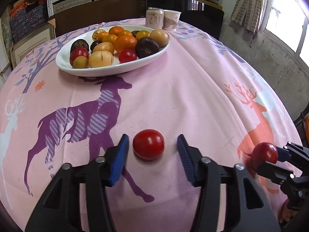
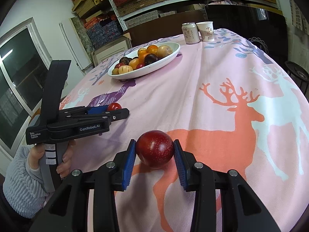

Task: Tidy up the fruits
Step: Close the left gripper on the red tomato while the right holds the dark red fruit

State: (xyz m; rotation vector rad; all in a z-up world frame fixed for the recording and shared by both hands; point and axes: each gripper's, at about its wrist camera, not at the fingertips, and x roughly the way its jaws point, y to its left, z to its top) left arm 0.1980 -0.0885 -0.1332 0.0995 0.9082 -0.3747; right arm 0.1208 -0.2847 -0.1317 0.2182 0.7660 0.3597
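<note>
We list: tablecloth (image 1: 183, 89), matt woven cloth; dish (image 1: 63, 62), glossy, probably ceramic; tomato (image 1: 148, 144), smooth, shiny; pads (image 1: 120, 158), ribbed blue rubber.

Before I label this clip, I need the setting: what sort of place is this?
Probably a storeroom or workshop with a dining-style table in it: metal shelves stacked with woven boxes, a bare concrete wall, and a pink deer-print tablecloth bearing a fruit dish.

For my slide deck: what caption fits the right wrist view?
Right gripper shut on a dark red plum resting on the deer-print tablecloth, fruit plate beyond.
</note>
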